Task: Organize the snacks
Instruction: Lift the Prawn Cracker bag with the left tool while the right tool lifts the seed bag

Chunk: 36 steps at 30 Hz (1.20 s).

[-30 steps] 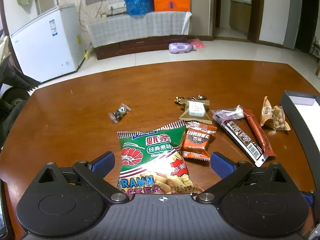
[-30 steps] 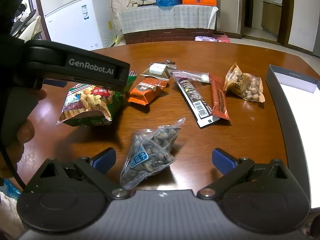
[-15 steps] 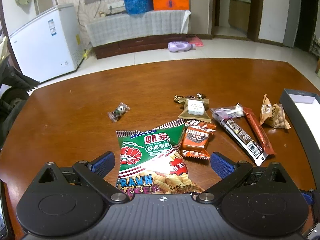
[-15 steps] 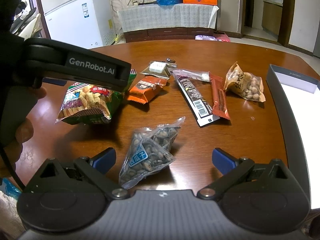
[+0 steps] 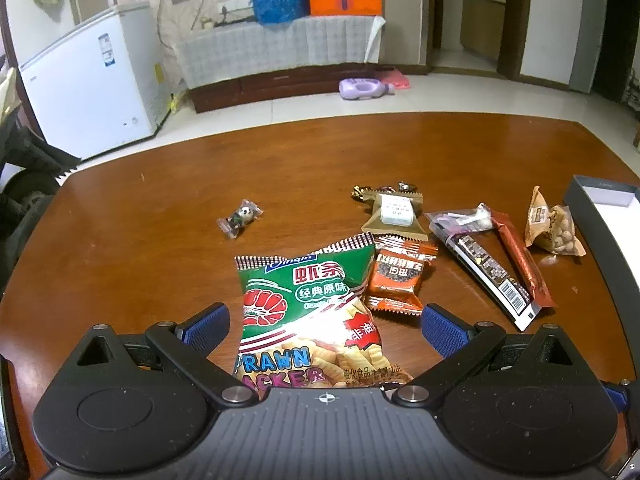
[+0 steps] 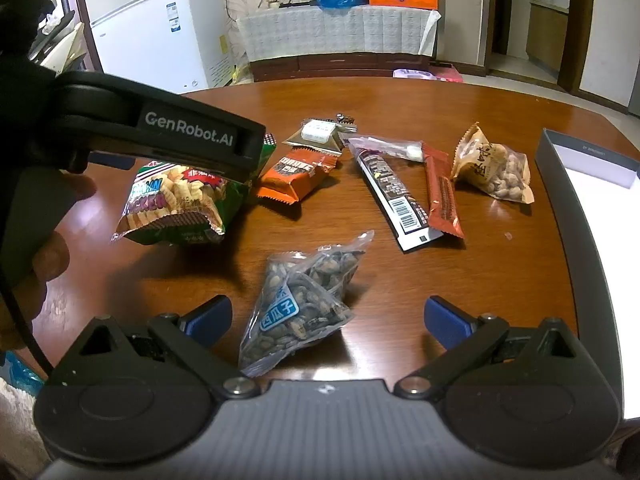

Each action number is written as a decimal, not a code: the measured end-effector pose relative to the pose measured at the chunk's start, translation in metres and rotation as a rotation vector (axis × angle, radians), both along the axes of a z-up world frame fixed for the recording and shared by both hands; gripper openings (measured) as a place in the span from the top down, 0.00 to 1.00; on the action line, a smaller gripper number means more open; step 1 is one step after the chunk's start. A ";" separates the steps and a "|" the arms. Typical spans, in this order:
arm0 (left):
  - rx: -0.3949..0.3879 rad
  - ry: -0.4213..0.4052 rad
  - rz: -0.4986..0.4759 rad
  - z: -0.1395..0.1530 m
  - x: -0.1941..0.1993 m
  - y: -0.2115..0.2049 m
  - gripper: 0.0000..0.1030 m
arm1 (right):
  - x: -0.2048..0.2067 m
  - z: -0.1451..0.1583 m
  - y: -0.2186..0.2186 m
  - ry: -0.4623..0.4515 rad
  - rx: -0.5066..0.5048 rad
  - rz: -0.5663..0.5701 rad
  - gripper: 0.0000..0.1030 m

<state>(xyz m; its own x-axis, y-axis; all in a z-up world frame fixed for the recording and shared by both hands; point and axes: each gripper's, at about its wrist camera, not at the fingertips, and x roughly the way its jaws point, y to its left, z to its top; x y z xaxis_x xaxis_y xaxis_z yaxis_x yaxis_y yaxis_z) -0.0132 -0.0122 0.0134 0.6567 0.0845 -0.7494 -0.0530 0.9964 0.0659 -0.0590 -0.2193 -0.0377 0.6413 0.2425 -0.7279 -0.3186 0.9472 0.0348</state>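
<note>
My left gripper (image 5: 324, 326) is open, its blue pads either side of the green prawn cracker bag (image 5: 308, 308) lying on the brown table (image 5: 140, 240). My right gripper (image 6: 326, 318) is open too, straddling a clear bag of sunflower seeds (image 6: 300, 304). Further out lie an orange packet (image 5: 398, 276), a tan packet (image 5: 396, 216), a dark bar (image 5: 488, 272), a red-brown bar (image 5: 520, 260), a peanut bag (image 5: 552, 224) and a small panda candy (image 5: 240, 218). In the right wrist view the left gripper's body (image 6: 180, 136) hangs over the cracker bag (image 6: 176, 204).
An open grey box with a white inside (image 6: 592, 216) sits at the table's right edge. A person's hand (image 6: 44, 260) holds the left gripper. Beyond the table stand a white freezer (image 5: 92, 92) and a cloth-covered cabinet (image 5: 280, 52).
Both grippers have shifted only slightly; the left one has edged a little lower and closer over the cracker bag. Nothing has been grasped or moved.
</note>
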 end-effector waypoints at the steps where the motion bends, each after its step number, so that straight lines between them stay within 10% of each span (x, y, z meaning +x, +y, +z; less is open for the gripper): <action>1: 0.000 -0.001 0.000 0.000 0.000 0.000 0.00 | 0.000 0.000 0.000 0.001 -0.001 0.001 0.00; 19: 0.014 0.099 0.039 -0.029 0.016 0.017 0.01 | -0.006 -0.011 0.016 -0.018 -0.076 0.078 0.01; 36: -0.061 0.192 0.110 -0.051 0.027 0.034 0.10 | -0.007 -0.019 0.018 -0.078 -0.068 0.095 0.38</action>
<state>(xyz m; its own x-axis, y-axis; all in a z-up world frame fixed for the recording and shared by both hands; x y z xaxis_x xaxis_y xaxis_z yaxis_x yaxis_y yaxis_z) 0.0136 0.0223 -0.0373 0.4907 0.0988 -0.8657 -0.1542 0.9877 0.0253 -0.0659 -0.2009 -0.0569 0.6727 0.2571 -0.6938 -0.4065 0.9119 -0.0563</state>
